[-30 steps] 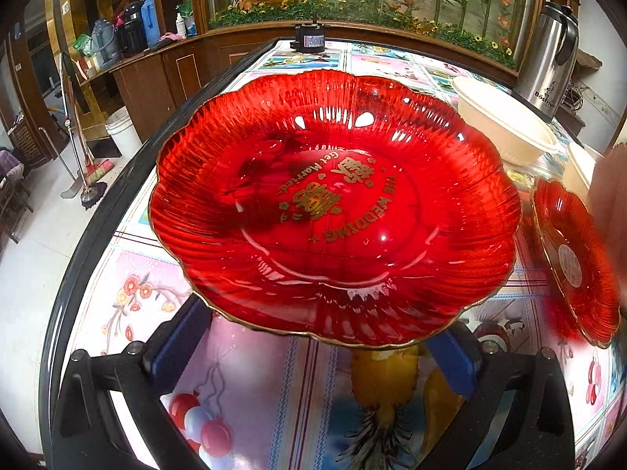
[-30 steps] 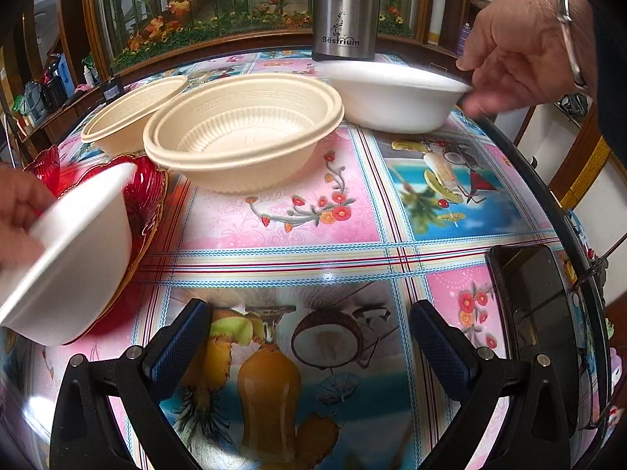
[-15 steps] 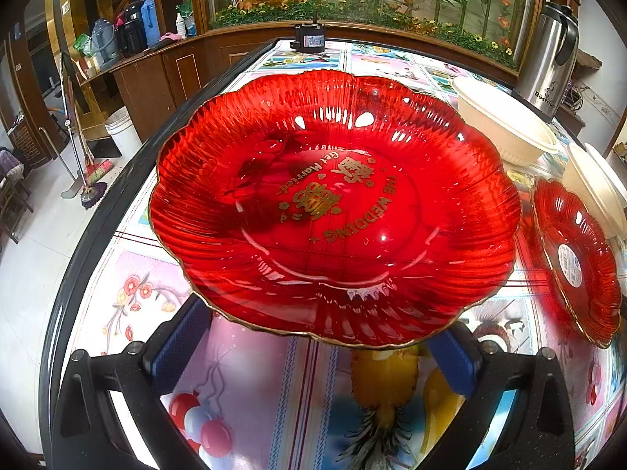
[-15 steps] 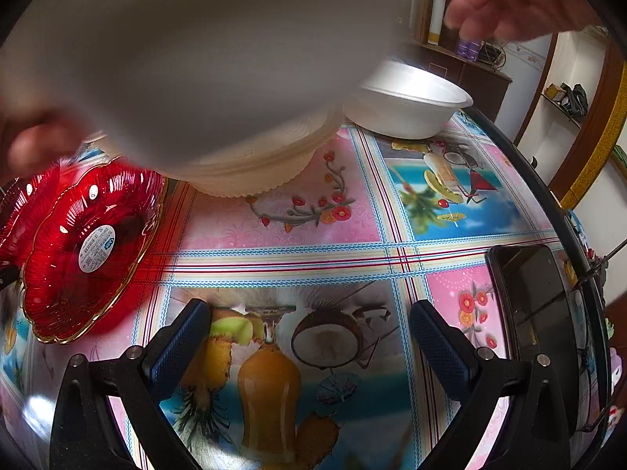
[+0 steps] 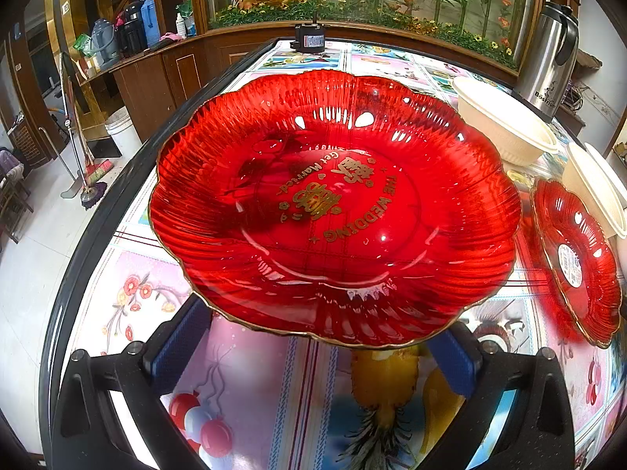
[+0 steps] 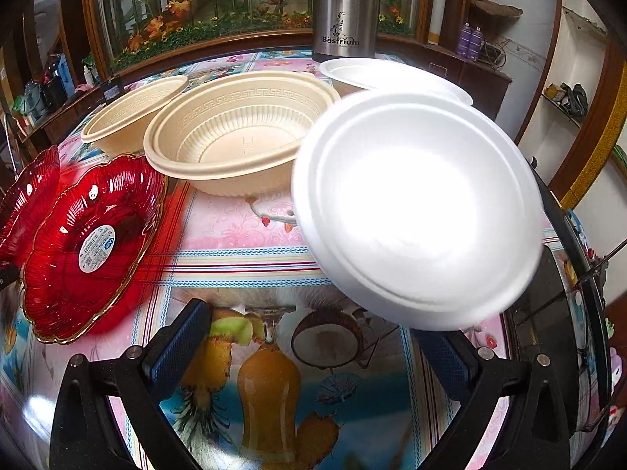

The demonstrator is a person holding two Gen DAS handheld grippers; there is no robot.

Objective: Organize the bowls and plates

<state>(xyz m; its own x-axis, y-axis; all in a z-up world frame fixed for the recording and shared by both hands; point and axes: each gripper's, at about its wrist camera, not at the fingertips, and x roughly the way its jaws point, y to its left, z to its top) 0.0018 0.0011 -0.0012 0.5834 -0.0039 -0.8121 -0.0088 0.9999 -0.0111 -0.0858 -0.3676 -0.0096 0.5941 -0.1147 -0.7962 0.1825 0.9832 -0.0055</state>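
White foam bowl (image 6: 419,211) tilts before right tool (image 6: 317,344), hiding steel kettle's (image 6: 345,8) base.

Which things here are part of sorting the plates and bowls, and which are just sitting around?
Part of the job:
big red plate
smaller red plate
two cream bowls
two white bowls

Just sitting around:
steel flask
small black box
broom

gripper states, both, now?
Left tongs: open wide, holding nothing; big red plate sits just ahead.
Right tongs: open, empty; white foam bowl blurred ahead, not gripped.
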